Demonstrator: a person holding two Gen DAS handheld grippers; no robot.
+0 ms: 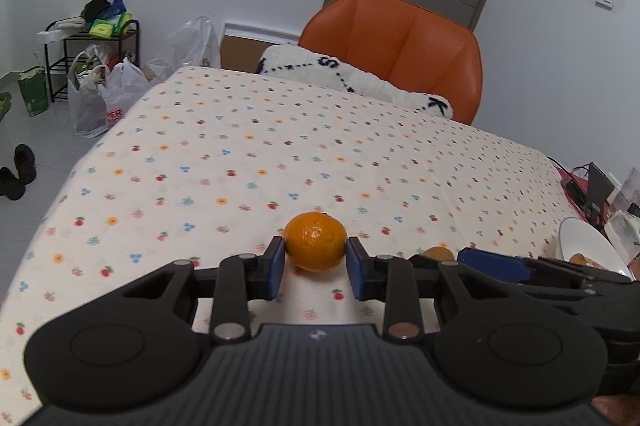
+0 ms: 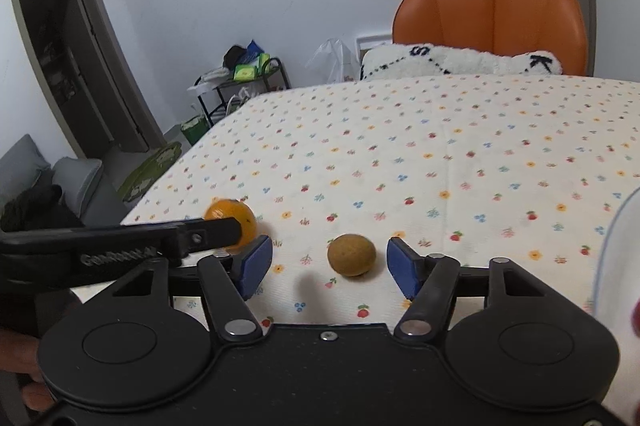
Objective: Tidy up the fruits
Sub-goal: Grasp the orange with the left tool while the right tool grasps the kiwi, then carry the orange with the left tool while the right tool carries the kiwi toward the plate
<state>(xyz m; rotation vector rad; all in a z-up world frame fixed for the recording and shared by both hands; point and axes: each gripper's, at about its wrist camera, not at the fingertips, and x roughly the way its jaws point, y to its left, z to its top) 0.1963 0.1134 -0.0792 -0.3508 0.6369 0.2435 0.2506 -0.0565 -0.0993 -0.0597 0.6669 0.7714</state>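
Note:
An orange mandarin [image 1: 316, 241] sits between the blue pads of my left gripper [image 1: 316, 260], which is shut on it, low over the flowered tablecloth [image 1: 248, 153]. In the right wrist view the same mandarin [image 2: 228, 214] shows at the left behind a black finger [image 2: 208, 232] of the left gripper. A small brownish-yellow fruit [image 2: 351, 254] rests on the cloth between the spread pads of my right gripper [image 2: 330, 264], which is open and not touching it. That fruit [image 1: 438, 253] and a blue pad [image 1: 492, 262] of the right gripper also show in the left wrist view.
A white plate [image 1: 576, 238] with something small on it lies at the table's right edge. An orange chair [image 1: 396, 41] with a white cushion [image 1: 360, 77] stands at the far side. Bags and a black rack [image 1: 96, 65] are on the floor to the left.

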